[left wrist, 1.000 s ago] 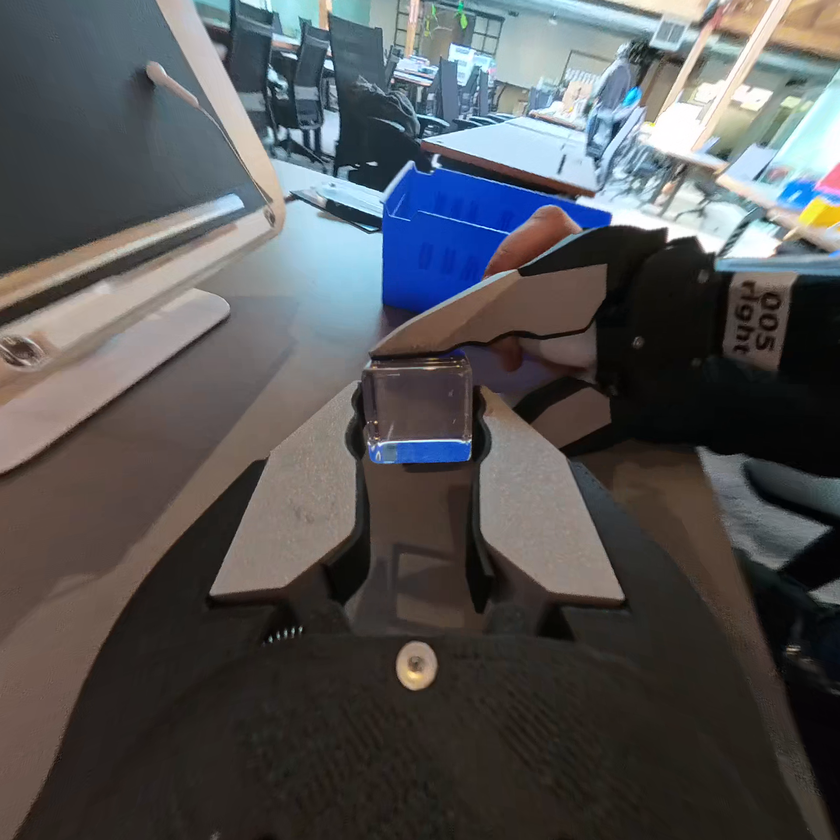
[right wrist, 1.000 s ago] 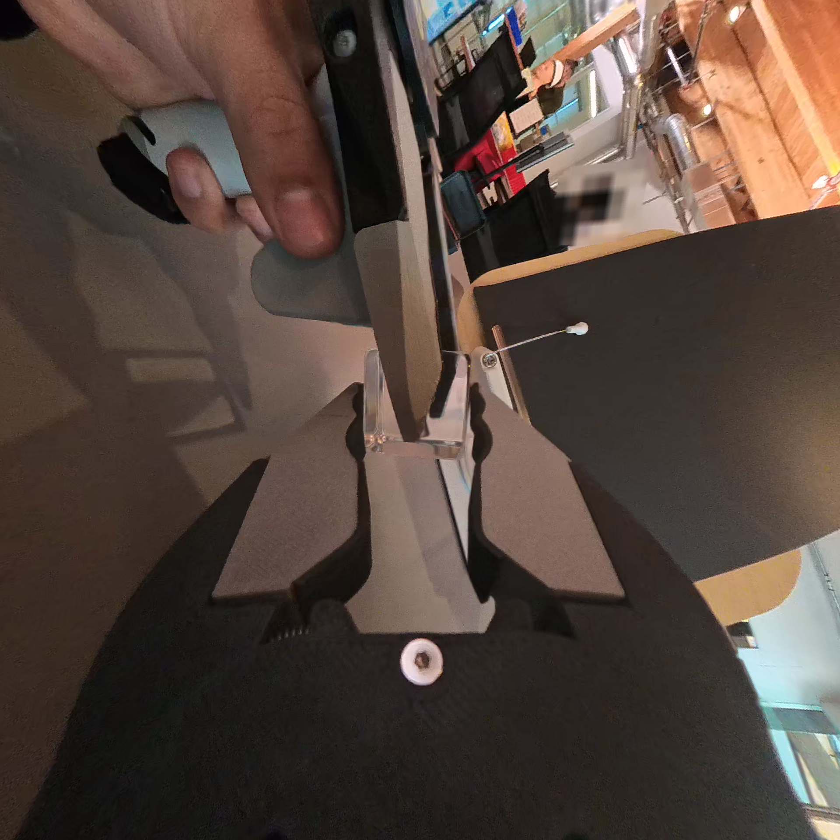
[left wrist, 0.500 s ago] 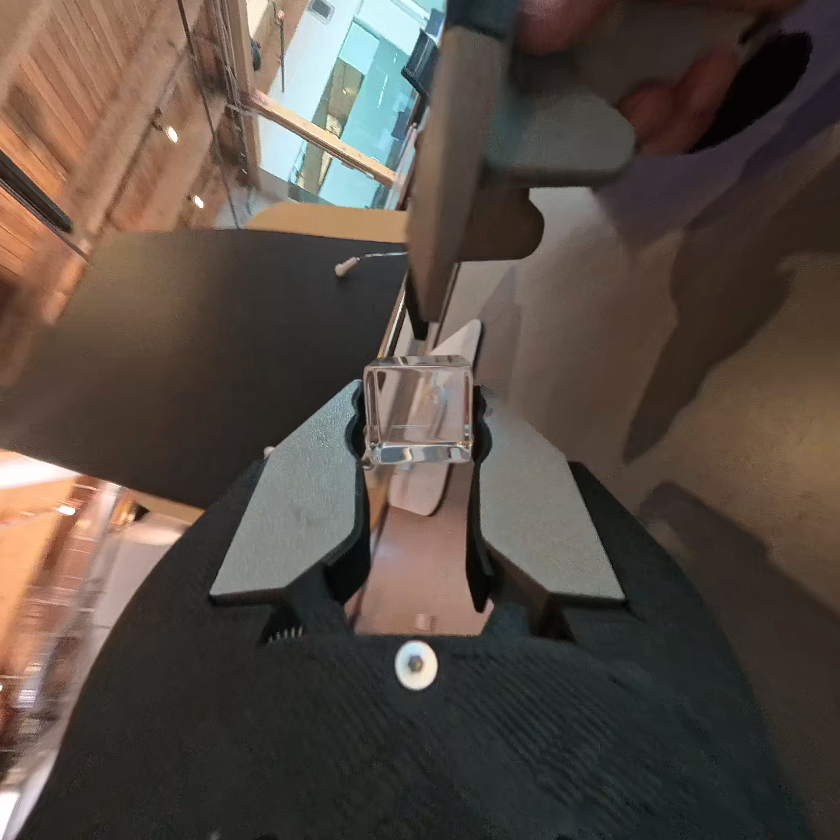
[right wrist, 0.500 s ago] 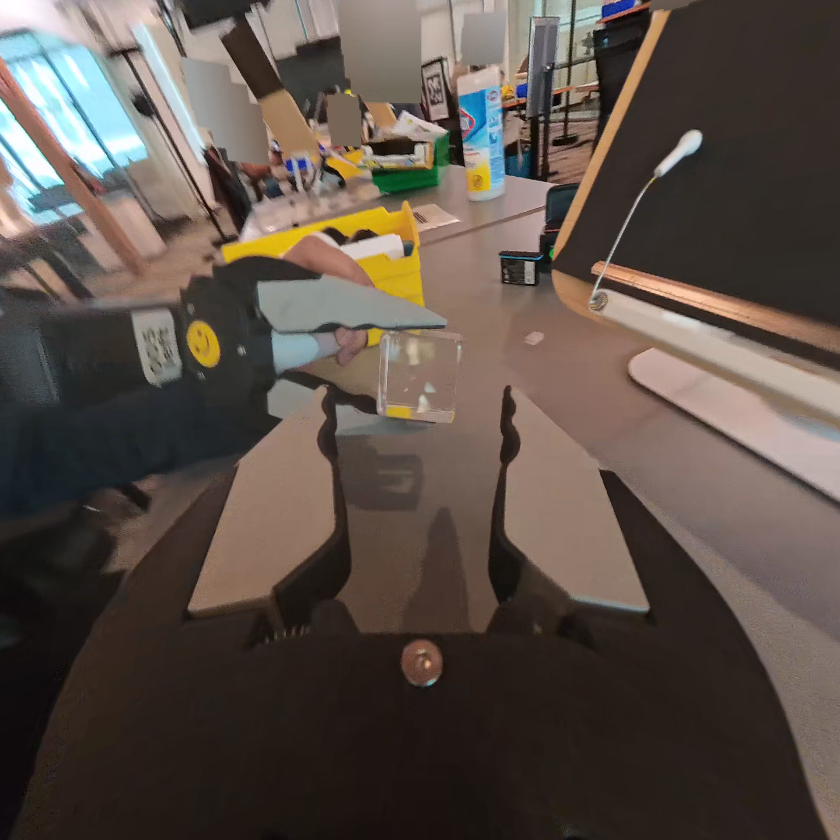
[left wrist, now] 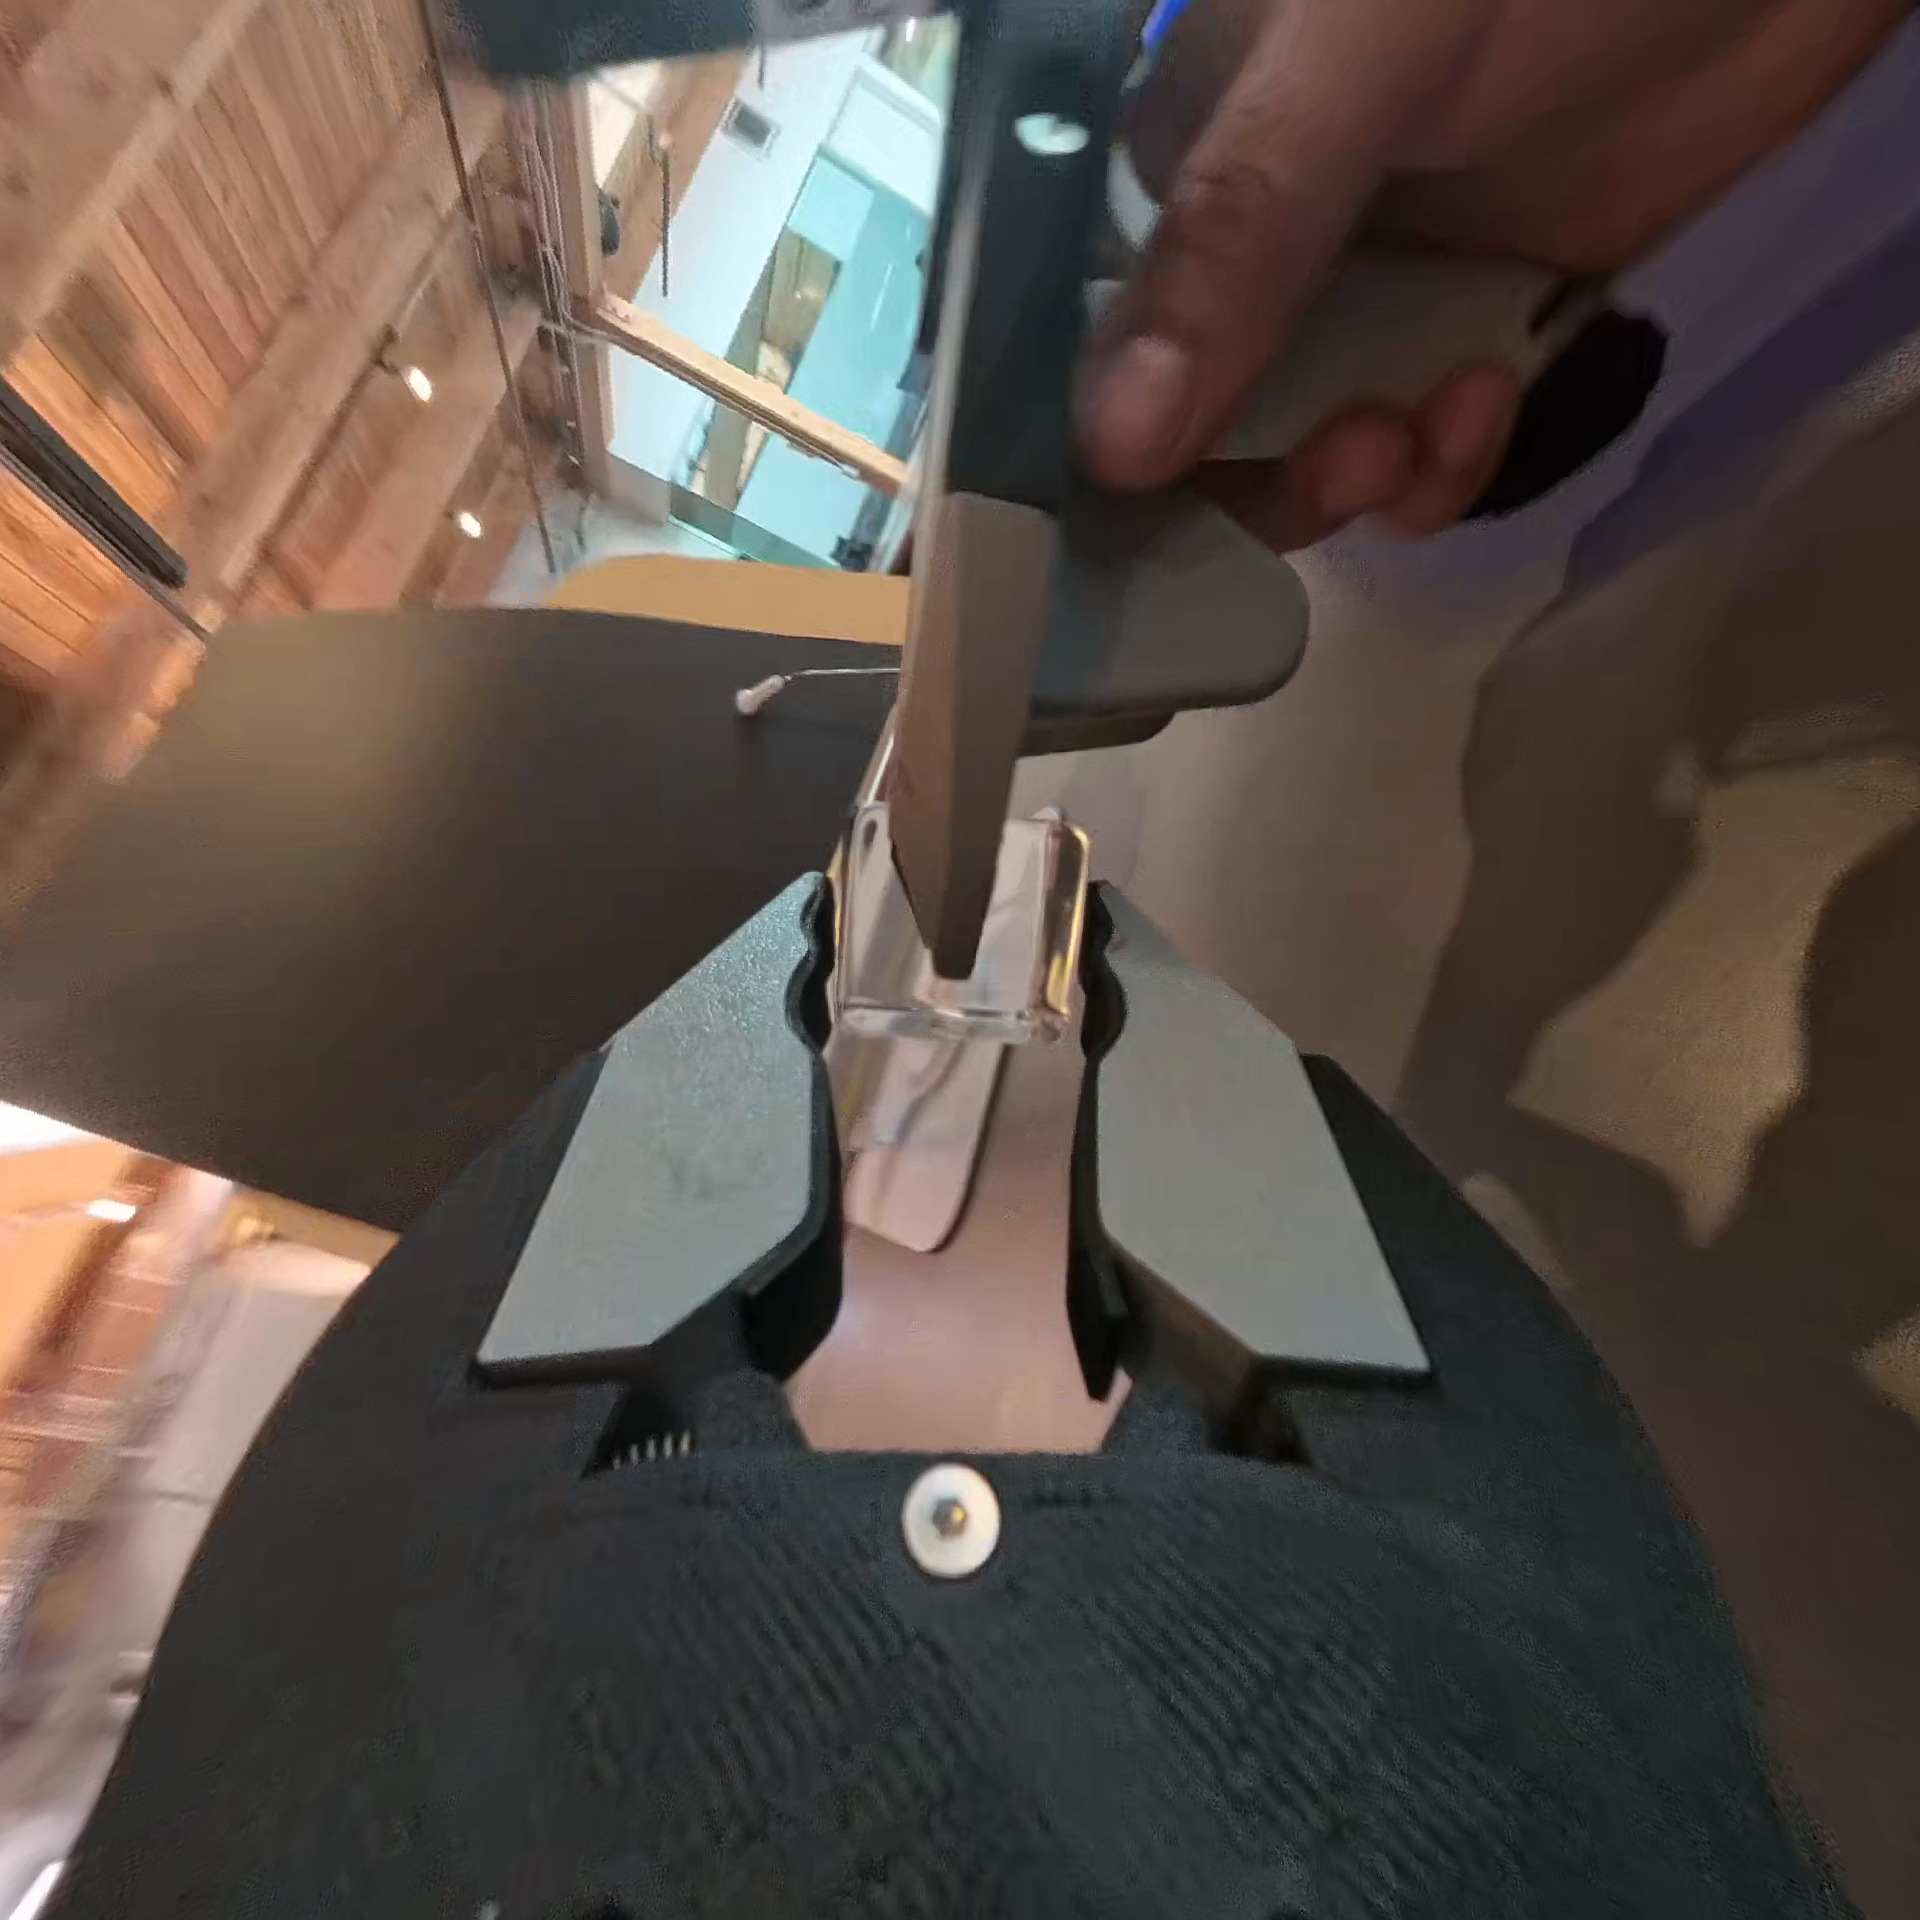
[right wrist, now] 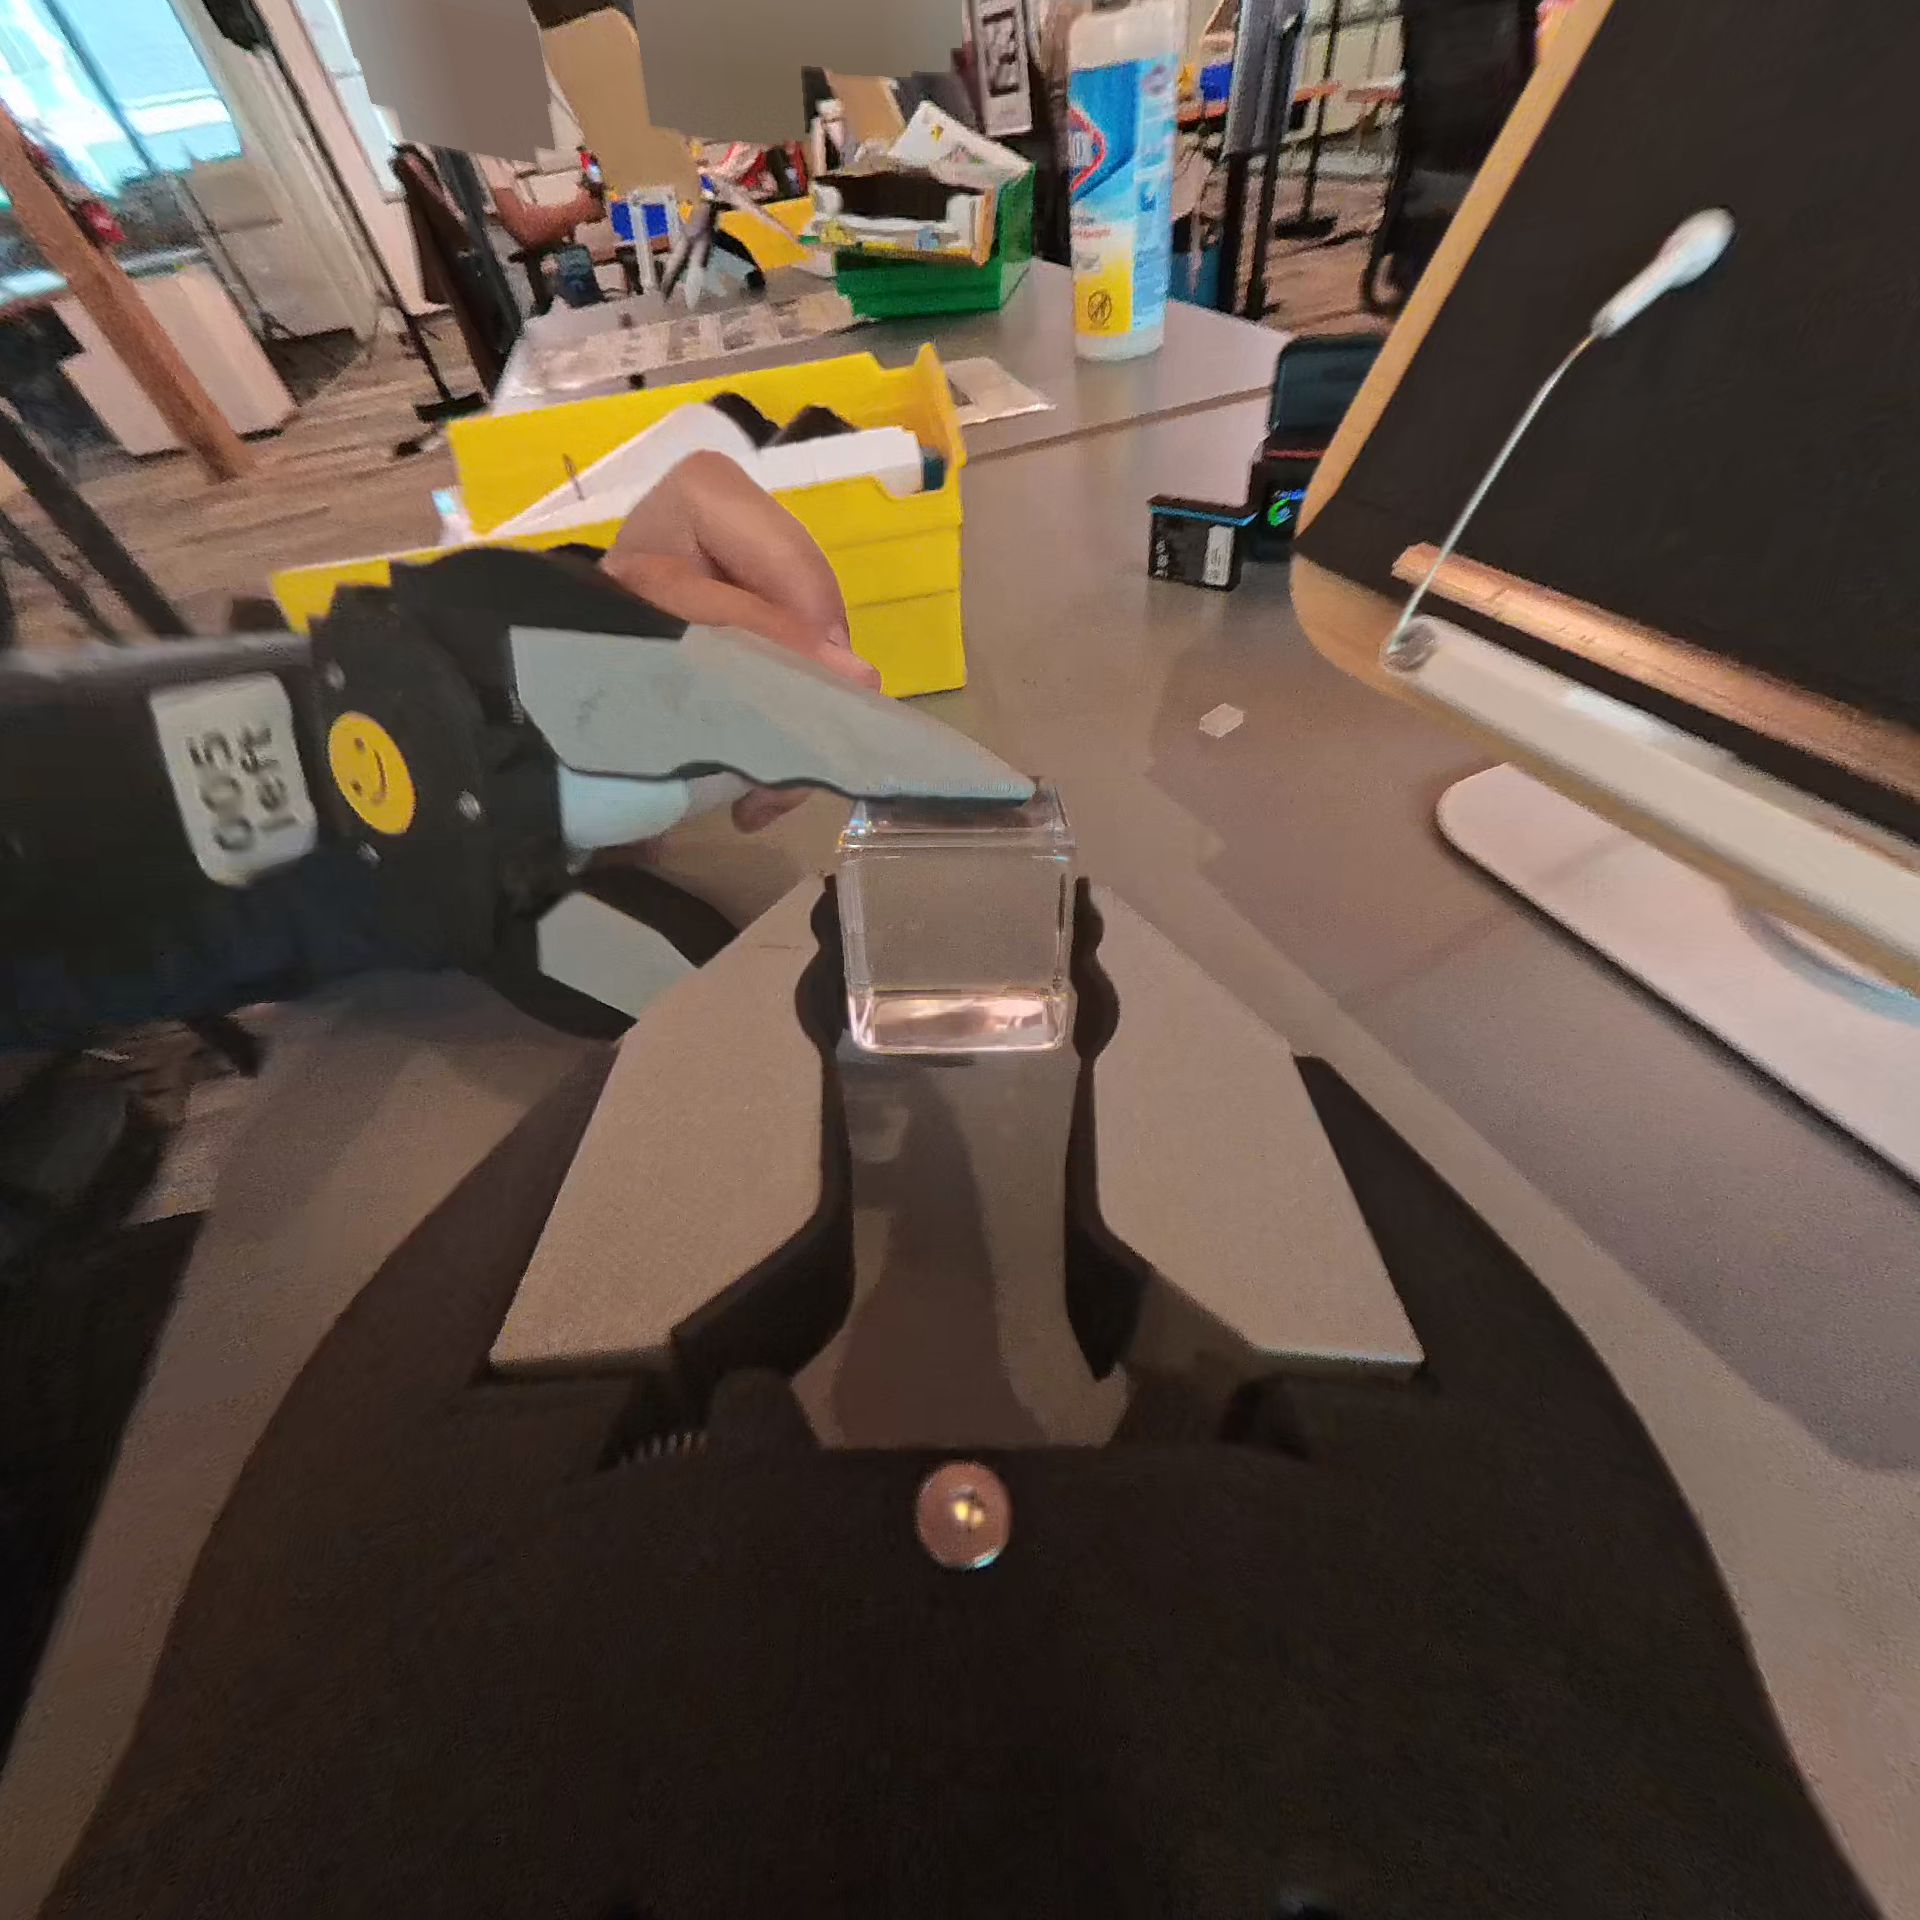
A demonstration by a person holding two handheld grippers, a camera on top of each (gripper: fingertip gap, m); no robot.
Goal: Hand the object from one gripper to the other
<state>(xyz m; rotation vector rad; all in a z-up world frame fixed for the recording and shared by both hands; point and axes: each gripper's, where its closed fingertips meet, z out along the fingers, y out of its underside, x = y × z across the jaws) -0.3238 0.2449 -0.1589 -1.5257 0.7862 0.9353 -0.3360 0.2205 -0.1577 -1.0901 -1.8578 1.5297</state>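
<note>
I have the clear cube pinched between the two fingers of my left gripper, its side faces touching my tips; in the same view the right gripper comes down from above, one grey finger laid across the cube's near face; its other finger I cannot see behind the block

In the right wrist view the clear cube sits between the tips of my right gripper, flush against both inner edges, so I judge those fingers pressed on it as well; the left gripper reaches in from the left there, its upper finger flat on the cube's top face, the lower one hidden underneath; the hand that holds it shows behind, in front of a yellow bin

So the cube is held off the table, gripped crosswise by both claws at once, near the black board on its stand; as I read it, the approach and the second grip are done, and the handover stands at its midpoint; which claw is the giver the views alone do not tell me; what is left is for one claw to spread its fingers and draw clear, without dragging the slick block askew, while the other bears it alone
</note>
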